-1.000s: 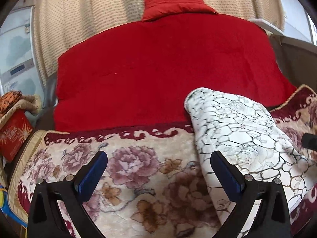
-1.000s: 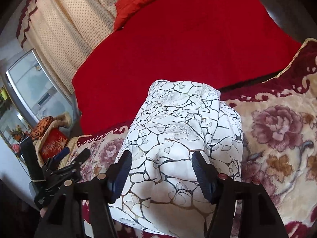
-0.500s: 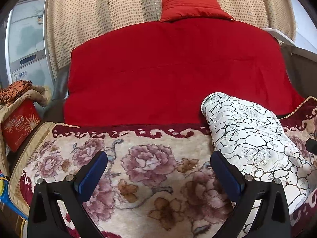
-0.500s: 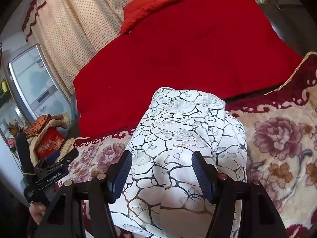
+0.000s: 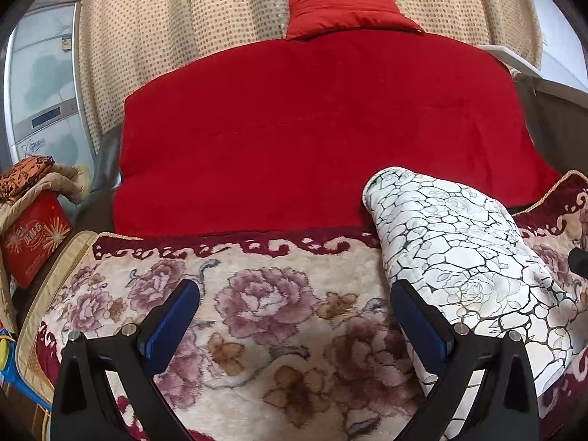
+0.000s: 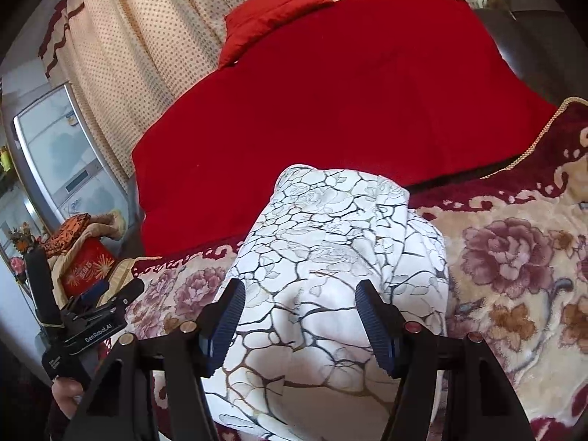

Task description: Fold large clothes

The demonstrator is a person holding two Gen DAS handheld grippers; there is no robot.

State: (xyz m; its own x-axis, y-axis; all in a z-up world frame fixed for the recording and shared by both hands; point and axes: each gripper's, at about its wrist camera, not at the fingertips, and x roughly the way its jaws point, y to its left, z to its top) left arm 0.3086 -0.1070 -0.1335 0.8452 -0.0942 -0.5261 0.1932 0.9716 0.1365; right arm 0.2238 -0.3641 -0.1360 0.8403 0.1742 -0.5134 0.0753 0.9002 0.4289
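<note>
A white garment [image 5: 459, 257] with a dark crackle-and-rose print lies folded into a thick bundle on the floral blanket [image 5: 257, 312]. In the left wrist view it sits at the right, touching the right finger. My left gripper [image 5: 294, 290] stands wide open over bare blanket, nothing between its pads. In the right wrist view the garment [image 6: 330, 220] fills the middle. My right gripper [image 6: 299, 290] is half closed, with a raised fold of the cloth packed between its blue pads. A hand holds the left gripper [image 6: 92, 323] at the lower left.
Beyond the blanket, a red quilt [image 5: 312, 128] covers the bed, with a red pillow [image 5: 345, 11] against a dotted beige curtain [image 5: 183, 36]. At the left stand a red box [image 5: 33, 235] under folded cloth and a silver appliance [image 5: 44, 92].
The left wrist view has drifted, so the garment sits a little further right and the pillow nearer the middle. The right view rolled slightly. Neither gripper's jaws changed.
</note>
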